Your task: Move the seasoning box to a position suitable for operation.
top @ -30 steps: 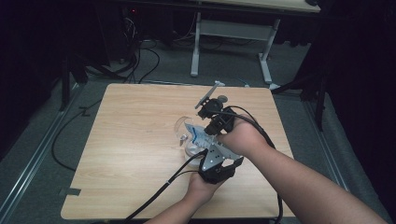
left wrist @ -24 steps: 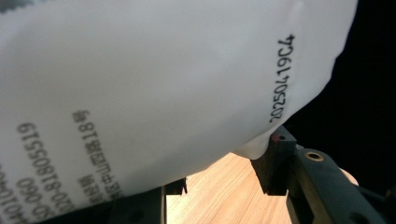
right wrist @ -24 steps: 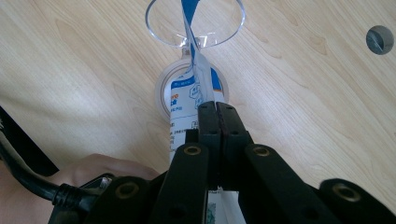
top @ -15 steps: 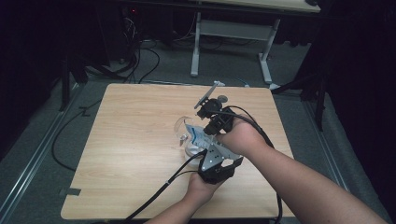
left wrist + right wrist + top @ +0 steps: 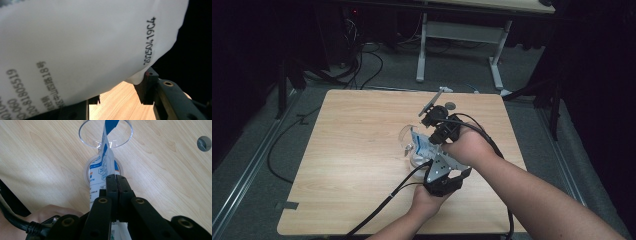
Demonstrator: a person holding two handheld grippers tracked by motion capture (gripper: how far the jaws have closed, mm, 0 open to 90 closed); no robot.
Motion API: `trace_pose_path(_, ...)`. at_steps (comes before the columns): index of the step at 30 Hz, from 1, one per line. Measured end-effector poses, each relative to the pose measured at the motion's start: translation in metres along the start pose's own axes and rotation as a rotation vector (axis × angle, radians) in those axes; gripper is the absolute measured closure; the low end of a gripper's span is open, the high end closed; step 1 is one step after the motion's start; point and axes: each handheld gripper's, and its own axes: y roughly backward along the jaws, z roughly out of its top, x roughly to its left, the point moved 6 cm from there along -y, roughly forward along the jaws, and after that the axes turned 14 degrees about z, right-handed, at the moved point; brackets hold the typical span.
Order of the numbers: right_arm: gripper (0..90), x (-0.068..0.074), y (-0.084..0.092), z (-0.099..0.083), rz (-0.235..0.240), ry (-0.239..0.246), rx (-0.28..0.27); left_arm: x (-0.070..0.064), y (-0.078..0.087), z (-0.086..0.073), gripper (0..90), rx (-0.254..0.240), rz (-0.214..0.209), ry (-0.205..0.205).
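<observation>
A white pouch with blue print (image 5: 421, 145) is held over the wooden table (image 5: 352, 170) between both grippers. My right gripper (image 5: 428, 134) comes at it from the far side, and its jaws are shut on the pouch's thin edge (image 5: 105, 162). My left gripper (image 5: 428, 159) comes from the near side, and the pouch's white printed face (image 5: 82, 50) lies between its jaws, one pad (image 5: 146, 85) pressing on it. A clear cup (image 5: 406, 136) stands just left of the pouch, whose blue end (image 5: 110, 125) hangs over the cup's rim (image 5: 87, 141).
A clear round ring-like thing (image 5: 87, 170) lies on the table under the pouch. A small grey disc (image 5: 204, 143) sits in the tabletop at the far side (image 5: 451, 105). Black cables (image 5: 382, 205) trail off the near edge. Another table's legs (image 5: 422, 45) stand beyond.
</observation>
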Motion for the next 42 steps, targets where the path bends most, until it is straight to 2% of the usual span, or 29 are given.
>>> trace_pose_path(42,90.0,0.0020,-0.0032,0.0053,-0.013,0.018,0.010,0.0034,-0.0001,0.0008,60.8,-0.008,0.006,0.022)
